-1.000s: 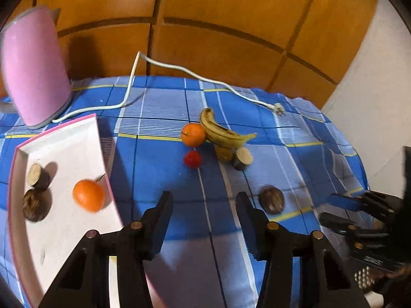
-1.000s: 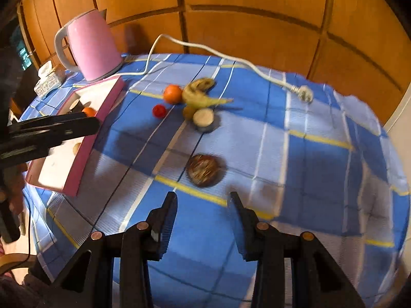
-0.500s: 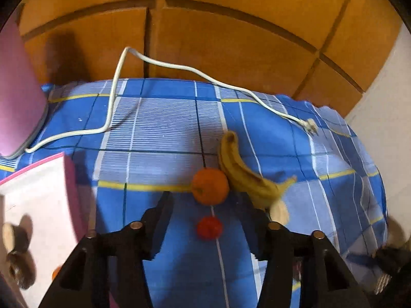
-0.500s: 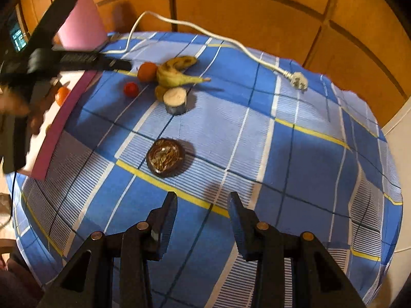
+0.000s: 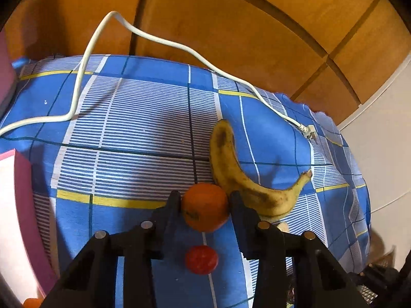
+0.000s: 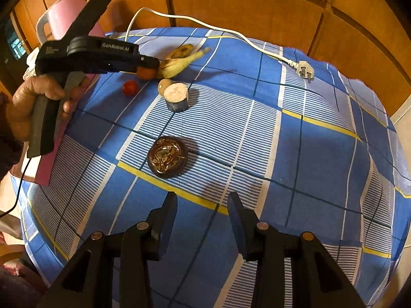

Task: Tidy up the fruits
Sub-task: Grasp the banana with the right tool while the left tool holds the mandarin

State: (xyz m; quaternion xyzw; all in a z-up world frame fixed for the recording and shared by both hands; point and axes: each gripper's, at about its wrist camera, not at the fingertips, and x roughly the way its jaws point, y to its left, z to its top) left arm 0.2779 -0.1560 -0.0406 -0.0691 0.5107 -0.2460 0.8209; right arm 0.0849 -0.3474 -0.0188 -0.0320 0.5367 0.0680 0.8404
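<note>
On the blue checked cloth an orange (image 5: pixel 205 206) sits between the fingers of my left gripper (image 5: pixel 204 200). Its jaws are closing and both pads touch the orange's sides. A spotted banana (image 5: pixel 231 174) lies right behind it and a small red fruit (image 5: pixel 201 259) lies nearer the camera. In the right wrist view a hand (image 6: pixel 33 100) holds the left gripper (image 6: pixel 151 65) over the orange (image 6: pixel 146 74). My right gripper (image 6: pixel 203 205) stands open and empty, just short of a dark round fruit (image 6: pixel 167 157).
A pink tray (image 5: pixel 23 200) stands at the left edge with a pink kettle (image 6: pixel 64 12) behind it. A white cable and plug (image 6: pixel 304 69) cross the back of the table. A cut stump-like piece (image 6: pixel 176 97) and a small pale fruit (image 6: pixel 164 85) lie by the banana.
My left gripper moved from beside the tray across to the orange, and its jaws narrowed around it. The right gripper dipped slightly toward the dark round fruit.
</note>
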